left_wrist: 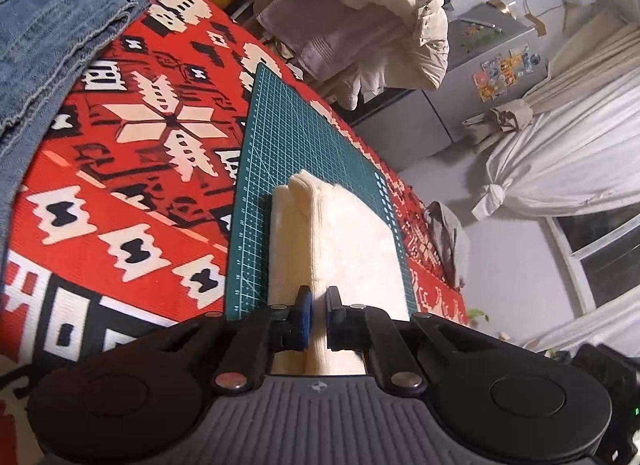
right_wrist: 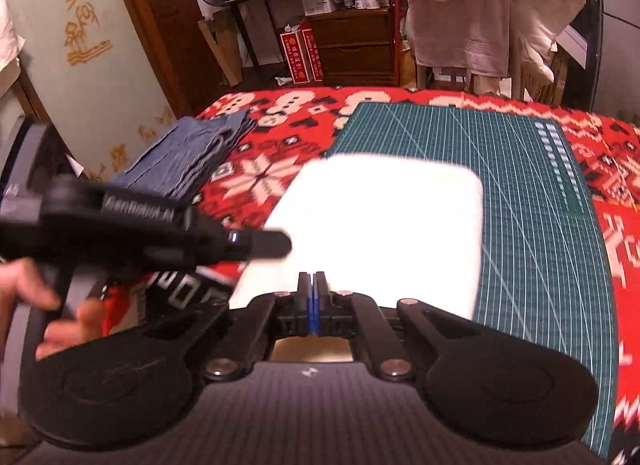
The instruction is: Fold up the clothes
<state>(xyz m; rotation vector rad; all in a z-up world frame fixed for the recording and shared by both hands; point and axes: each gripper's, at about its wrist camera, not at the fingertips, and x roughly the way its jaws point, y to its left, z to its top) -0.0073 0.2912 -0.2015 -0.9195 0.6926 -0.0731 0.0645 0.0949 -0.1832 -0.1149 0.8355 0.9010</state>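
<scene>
A cream folded garment (left_wrist: 352, 241) lies on the green cutting mat (left_wrist: 304, 137), which rests on a red patterned blanket (left_wrist: 132, 169). My left gripper (left_wrist: 318, 299) is shut on a raised fold at the garment's near edge, and cloth shows between the blue pads. In the right wrist view the same garment (right_wrist: 384, 221) looks glaring white on the mat (right_wrist: 532, 249). My right gripper (right_wrist: 311, 285) hovers over its near edge with the pads pressed together and no cloth visible between them. The left gripper (right_wrist: 280, 244) reaches in at the garment's left edge, held by a hand (right_wrist: 36, 305).
Folded blue jeans (left_wrist: 48, 33) (right_wrist: 192, 157) lie on the blanket left of the mat. Beyond the bed stand a chair draped in white bedding (right_wrist: 480, 9), a wooden cabinet (right_wrist: 348, 45) and a grey fridge (left_wrist: 500, 61). A grey cloth (left_wrist: 448, 241) hangs at the bed's right edge.
</scene>
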